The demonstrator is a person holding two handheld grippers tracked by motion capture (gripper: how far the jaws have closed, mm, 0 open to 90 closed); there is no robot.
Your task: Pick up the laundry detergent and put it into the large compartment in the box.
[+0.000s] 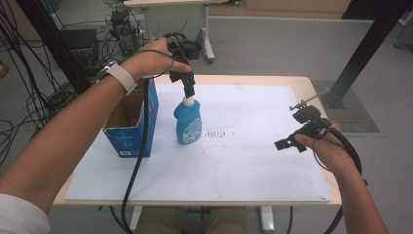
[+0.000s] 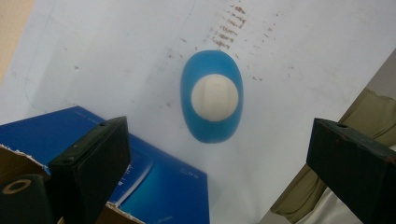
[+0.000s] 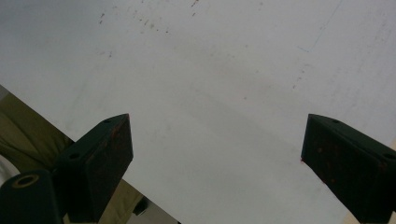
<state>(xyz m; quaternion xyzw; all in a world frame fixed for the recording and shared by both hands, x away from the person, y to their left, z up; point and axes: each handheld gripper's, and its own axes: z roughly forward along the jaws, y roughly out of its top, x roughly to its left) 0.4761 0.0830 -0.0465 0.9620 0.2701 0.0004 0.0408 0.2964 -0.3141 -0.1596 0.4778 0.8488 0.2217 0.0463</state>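
A blue bottle [image 1: 188, 124] with a white cap stands upright on the white sheet [image 1: 243, 161], just right of an open blue cardboard box [image 1: 127, 139]. My left gripper [image 1: 188, 91] points straight down over the cap. In the left gripper view the bottle [image 2: 212, 102] is seen from above, centred between the wide-apart jaws of the left gripper [image 2: 219, 128], which is open and holds nothing. My right gripper [image 1: 286, 144] hovers low over the sheet at the right, far from the bottle. In its own view the right gripper [image 3: 217, 121] is open over bare sheet [image 3: 210, 70].
The box [image 2: 159, 182] lies close under the left jaw, with its torn brown rim at that view's bottom left. Brown smudges [image 1: 214, 132] mark the sheet right of the bottle. A cable trails from the left gripper past the box. Desk legs and cables stand on the floor beyond the table.
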